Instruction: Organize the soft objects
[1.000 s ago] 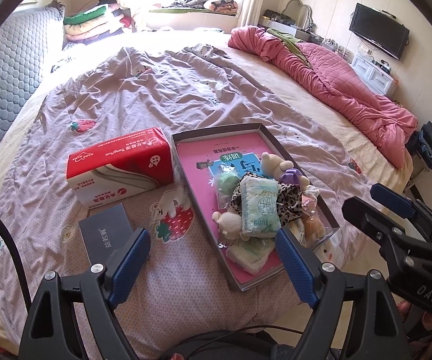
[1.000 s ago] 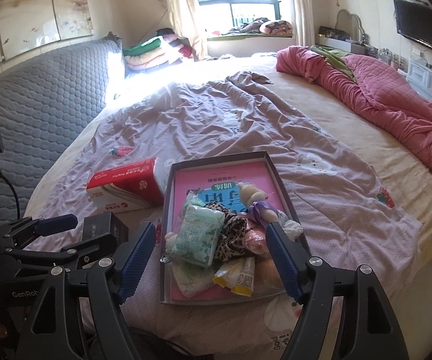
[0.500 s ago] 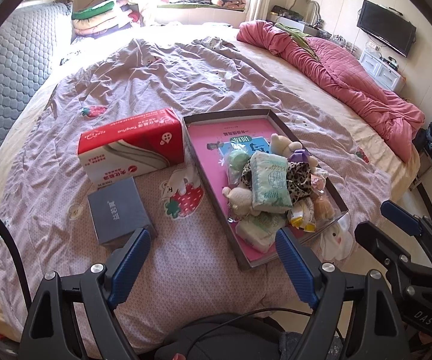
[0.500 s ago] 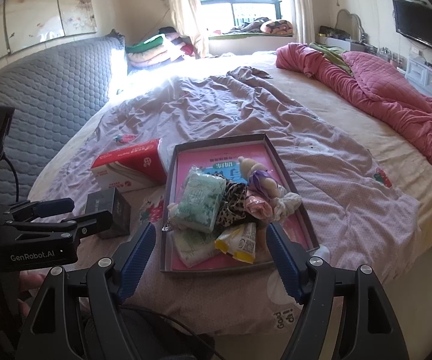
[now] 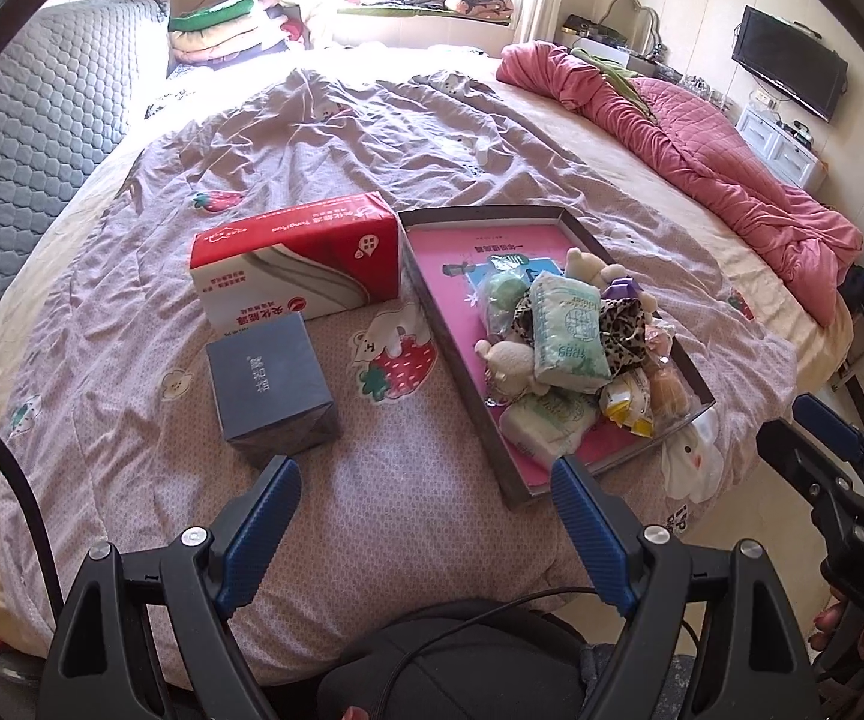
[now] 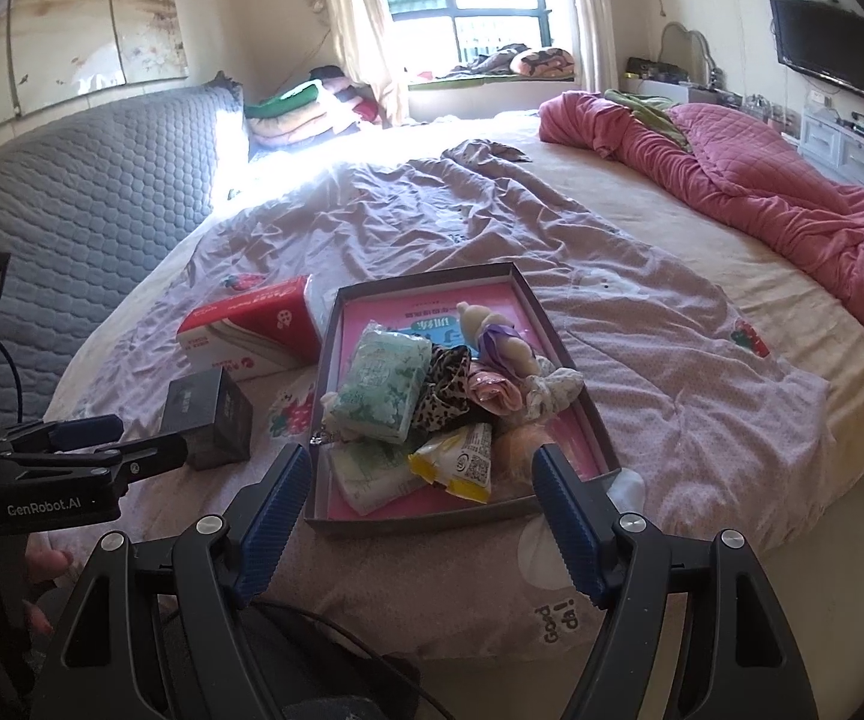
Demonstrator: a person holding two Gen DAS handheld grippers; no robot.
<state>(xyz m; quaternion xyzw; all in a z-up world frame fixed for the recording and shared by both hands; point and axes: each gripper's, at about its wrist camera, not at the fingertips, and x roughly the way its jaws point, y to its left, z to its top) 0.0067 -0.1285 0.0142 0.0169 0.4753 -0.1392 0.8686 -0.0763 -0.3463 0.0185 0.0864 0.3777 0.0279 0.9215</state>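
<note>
A shallow grey box with a pink bottom (image 5: 450,252) (image 6: 558,324) lies on the bed near its front edge. It holds a pile of soft things: a green tissue pack (image 5: 570,330) (image 6: 381,381), a leopard scrunchie (image 5: 624,327) (image 6: 447,384), a small plush toy (image 5: 510,360), a doll in purple (image 6: 501,339), a yellow packet (image 6: 456,468). My left gripper (image 5: 426,495) is open and empty, held back from the bed edge. My right gripper (image 6: 417,483) is open and empty, just in front of the box.
A red and white tissue box (image 5: 297,261) (image 6: 252,333) and a dark grey carton (image 5: 270,381) (image 6: 210,414) lie left of the grey box. A pink quilt (image 5: 702,150) is bunched at the far right. A grey padded headboard (image 6: 72,204) runs along the left.
Both grippers have pulled back from the bed and risen, so the box and cartons look farther away. Nothing on the bed has moved. Both stay open.
</note>
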